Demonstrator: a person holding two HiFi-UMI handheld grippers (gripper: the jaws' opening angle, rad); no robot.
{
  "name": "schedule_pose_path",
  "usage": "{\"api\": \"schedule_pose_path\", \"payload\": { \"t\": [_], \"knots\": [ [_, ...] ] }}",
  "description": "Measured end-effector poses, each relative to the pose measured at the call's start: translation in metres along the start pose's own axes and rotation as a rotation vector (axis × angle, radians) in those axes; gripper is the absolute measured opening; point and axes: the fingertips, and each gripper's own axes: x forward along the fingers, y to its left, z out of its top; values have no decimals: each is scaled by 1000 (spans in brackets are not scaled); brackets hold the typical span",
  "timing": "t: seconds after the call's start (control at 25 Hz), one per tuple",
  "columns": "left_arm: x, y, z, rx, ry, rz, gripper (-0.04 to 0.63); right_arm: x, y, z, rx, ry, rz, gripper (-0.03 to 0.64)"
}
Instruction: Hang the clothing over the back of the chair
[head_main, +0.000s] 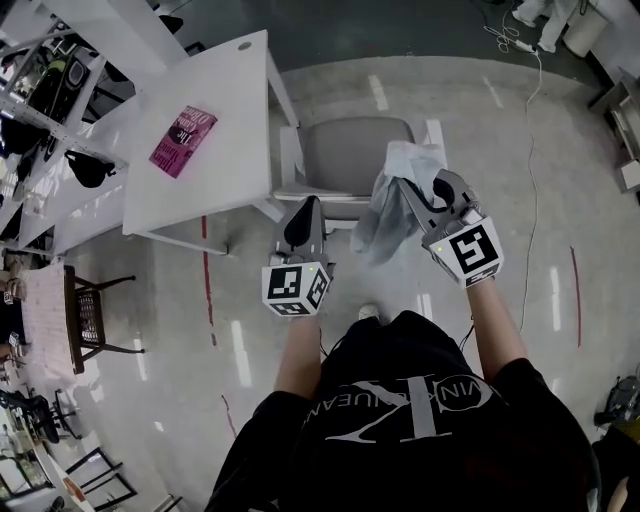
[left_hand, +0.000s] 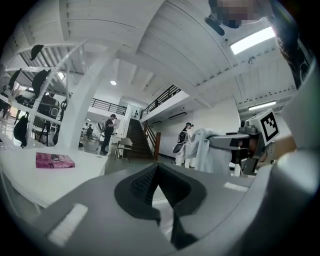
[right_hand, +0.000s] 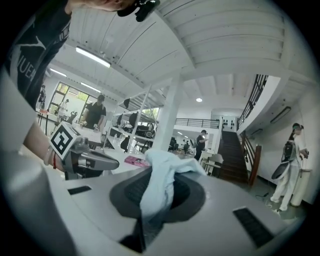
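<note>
Standing just short of a grey chair (head_main: 350, 155), a person carries a pale, crumpled piece of clothing (head_main: 385, 215) in the right hand-held gripper (head_main: 408, 192). Its jaws are clamped on a bunched fold of the fabric. The rest of the garment hangs loose below and in front of the jaws, clear of the floor and just over the near edge of the chair. Pinching one gathered fold looks like a way to let the cloth fall freely, so it can later be draped rather than dropped in a heap. The left hand-held gripper (head_main: 305, 212) is held level beside it with its jaws drawn together on nothing. It seems to be kept in reserve to spread or steady the garment. The chair stands right beside a white surface (head_main: 215, 170) that carries a pink book (head_main: 183, 140), well apart from the clothing. Nothing is draped on the chair yet, so the hanging itself is not yet done. From this steep angle it is hard to tell which edge of the chair is its back. The garment will need to be lifted over that rail and released with cloth falling on both sides, or it may slide off.
</note>
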Motion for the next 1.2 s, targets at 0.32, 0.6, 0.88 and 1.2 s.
{"api": "schedule_pose_path", "payload": {
  "t": [0.32, 0.6, 0.88, 1.2],
  "knots": [
    [18, 16, -5, 3, 13, 25, 11, 45, -27, -8, -70, 25, 8, 41],
    [52, 39, 25, 37, -48, 70, 11, 94, -74, 10, -151, 17, -9, 41],
    [76, 41, 36, 36, -76, 94, 11, 136, -138, 47, -361, -2, -44, 41],
    [81, 55, 36, 35, -77, 131, 11, 168, -185, 59, -479, 43, -179, 41]
  ]
}}
